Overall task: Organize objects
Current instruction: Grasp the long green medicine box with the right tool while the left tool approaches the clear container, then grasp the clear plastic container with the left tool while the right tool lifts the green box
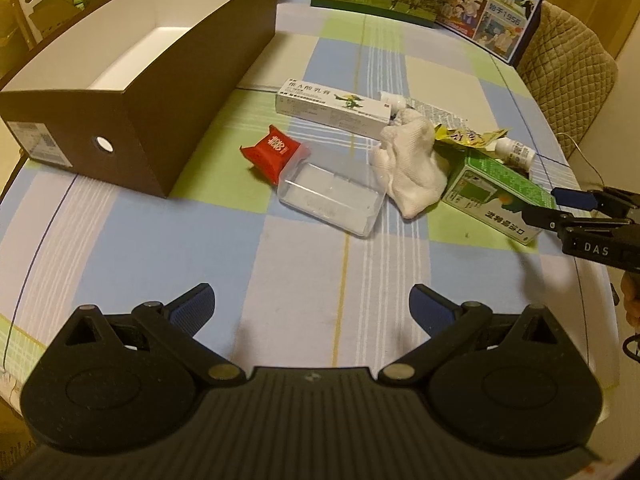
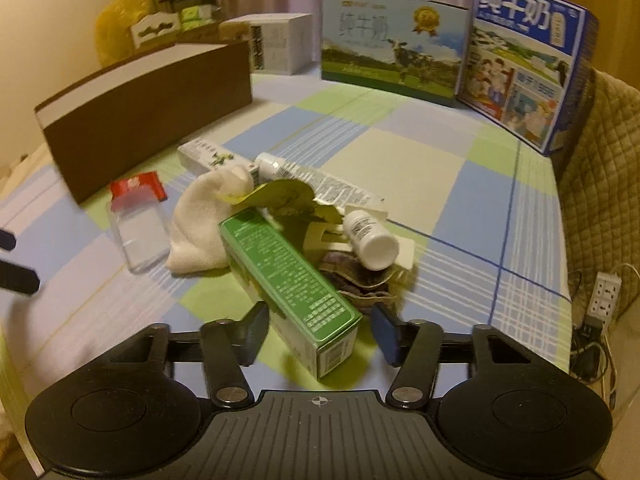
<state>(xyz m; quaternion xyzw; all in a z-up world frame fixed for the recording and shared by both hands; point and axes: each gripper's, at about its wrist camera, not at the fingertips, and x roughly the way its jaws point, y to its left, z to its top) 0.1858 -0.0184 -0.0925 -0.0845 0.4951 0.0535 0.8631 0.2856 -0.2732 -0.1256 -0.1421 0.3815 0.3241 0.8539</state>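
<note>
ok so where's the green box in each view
Left wrist view: the green box lies at the right edge, right of the white cloth, with the right gripper at its near end.
Right wrist view: the green box is low in the centre, its near end between the right gripper's fingers.
Shared landmark: the brown open box on the far left.

left gripper open, right gripper half-closed

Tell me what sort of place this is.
Probably a home dining table: a checked tablecloth, milk gift cartons by a curtain, a quilted chair cover, and household clutter beside a brown box.
</note>
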